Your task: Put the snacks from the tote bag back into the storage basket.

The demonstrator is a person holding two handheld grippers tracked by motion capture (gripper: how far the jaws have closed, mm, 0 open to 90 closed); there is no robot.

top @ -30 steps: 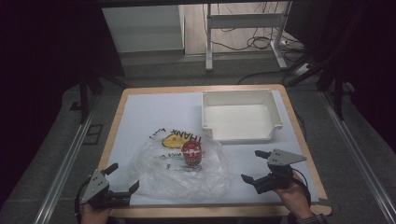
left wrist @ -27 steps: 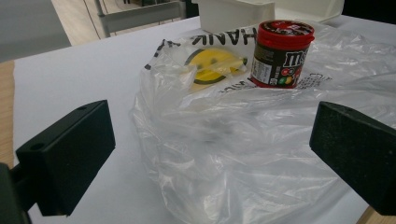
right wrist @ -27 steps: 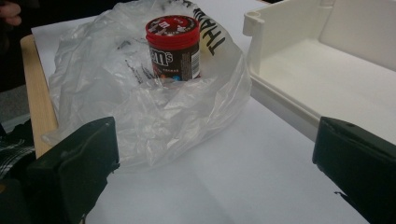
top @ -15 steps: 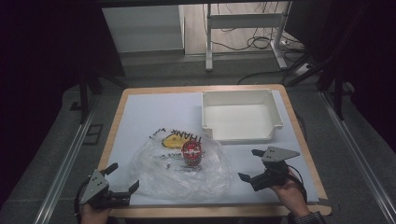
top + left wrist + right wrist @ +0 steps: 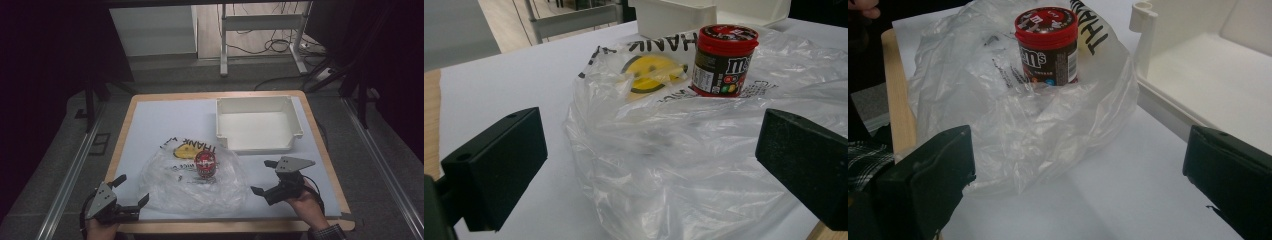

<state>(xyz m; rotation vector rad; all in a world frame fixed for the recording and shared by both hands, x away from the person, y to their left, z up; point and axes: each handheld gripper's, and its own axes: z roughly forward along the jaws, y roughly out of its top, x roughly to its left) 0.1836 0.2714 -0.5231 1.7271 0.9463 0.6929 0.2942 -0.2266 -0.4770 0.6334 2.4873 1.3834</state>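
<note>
Your left gripper and right gripper flank the plastic bag (candy jar upright on it), both jaws spread wide, empty.

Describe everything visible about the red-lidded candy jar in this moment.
The jar is a short round tub with a red screw lid and a dark brown label showing white letters, a barcode panel and small coloured candies. It looks like plastic. It stands upright and closed on the clear plastic bag, near the bag's printed end with the yellow smiley, just in front of the white tray. Bag folds rise around its base. Neither claw touches it: the left claw and the right claw are both open, at the bag's sides.
</note>
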